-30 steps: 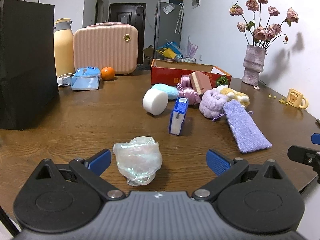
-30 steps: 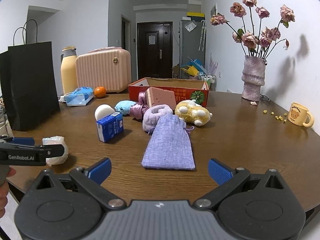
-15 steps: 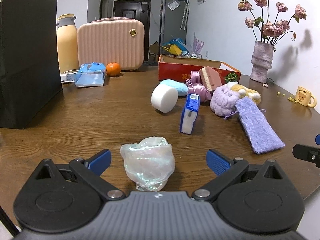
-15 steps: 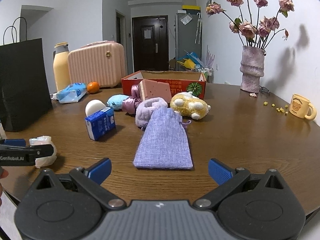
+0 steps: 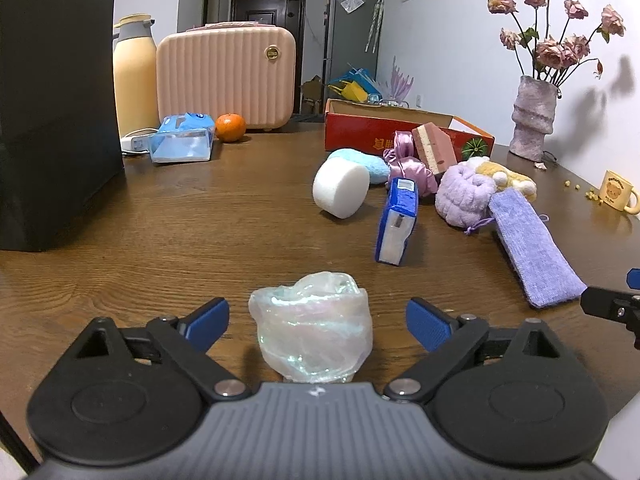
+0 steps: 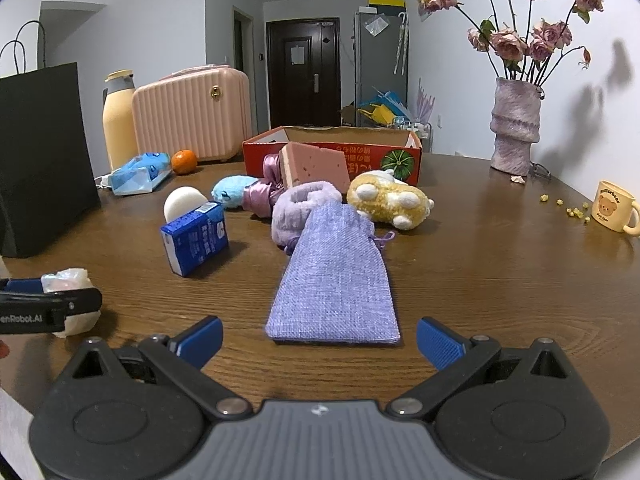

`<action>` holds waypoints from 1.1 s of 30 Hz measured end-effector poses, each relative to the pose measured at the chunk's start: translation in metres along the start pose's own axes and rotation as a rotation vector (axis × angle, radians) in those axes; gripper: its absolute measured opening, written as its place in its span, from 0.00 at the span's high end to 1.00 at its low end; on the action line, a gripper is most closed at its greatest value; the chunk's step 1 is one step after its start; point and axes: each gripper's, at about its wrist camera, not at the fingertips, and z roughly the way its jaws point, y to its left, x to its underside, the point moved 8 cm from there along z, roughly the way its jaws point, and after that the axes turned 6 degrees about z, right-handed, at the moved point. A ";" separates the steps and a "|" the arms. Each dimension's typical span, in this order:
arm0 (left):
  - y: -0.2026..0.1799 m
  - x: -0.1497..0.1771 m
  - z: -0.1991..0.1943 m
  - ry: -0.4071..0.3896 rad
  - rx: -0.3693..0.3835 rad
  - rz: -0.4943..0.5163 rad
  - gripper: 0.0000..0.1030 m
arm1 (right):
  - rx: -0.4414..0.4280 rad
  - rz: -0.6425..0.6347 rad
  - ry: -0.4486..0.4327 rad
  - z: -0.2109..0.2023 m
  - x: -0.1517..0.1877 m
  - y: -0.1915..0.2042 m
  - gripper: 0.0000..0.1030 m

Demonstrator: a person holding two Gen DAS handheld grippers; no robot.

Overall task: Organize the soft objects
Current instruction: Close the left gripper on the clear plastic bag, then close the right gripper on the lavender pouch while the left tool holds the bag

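Note:
My left gripper [image 5: 318,322] is open, its jaws on either side of a crumpled iridescent plastic bag [image 5: 312,330] on the wooden table [image 5: 180,232]; neither jaw touches it. My right gripper [image 6: 320,340] is open and empty, just short of the near end of a flat lilac pouch [image 6: 334,280]. Beyond lie a blue tissue pack [image 6: 196,238], a white sponge puck [image 5: 340,188], a purple fluffy band [image 6: 300,208], a yellow plush [image 6: 390,200], a pink sponge [image 6: 316,164], a satin scrunchie [image 6: 262,196] and a light blue pad [image 6: 232,190]. A red cardboard box [image 6: 336,152] stands behind them.
A black paper bag [image 5: 52,108] stands at the left. A pink case [image 5: 226,76], a yellow flask [image 5: 134,84], an orange [image 5: 230,127] and a wipes pack [image 5: 182,144] are at the back left. A flower vase [image 6: 514,128] and a bear mug [image 6: 614,206] are at the right.
My left gripper has moved forward, so the plastic bag now sits centred between its open jaws. My right gripper has moved closer to the lilac pouch. Both stayed open.

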 end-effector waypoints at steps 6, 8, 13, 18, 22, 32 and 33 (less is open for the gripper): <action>0.001 0.001 0.006 0.006 0.020 0.000 0.26 | -0.002 -0.002 0.014 0.011 0.000 0.002 0.00; 0.001 0.002 0.009 0.014 0.027 0.001 0.32 | -0.003 -0.002 0.017 0.014 0.000 0.003 0.00; 0.003 0.003 0.017 0.029 0.029 -0.002 0.42 | -0.001 -0.001 0.026 0.022 -0.001 0.003 0.00; 0.002 0.002 0.021 0.024 0.044 0.001 0.49 | 0.003 -0.001 0.035 0.031 -0.004 0.002 0.00; 0.002 -0.002 0.023 0.014 0.044 0.006 0.51 | 0.007 0.001 0.042 0.037 -0.005 0.001 0.00; 0.003 -0.013 0.030 -0.002 0.048 0.003 0.51 | 0.021 0.002 0.052 0.052 -0.011 -0.003 0.00; 0.004 -0.014 0.030 -0.003 0.047 0.003 0.51 | 0.022 0.002 0.053 0.053 -0.012 -0.003 0.00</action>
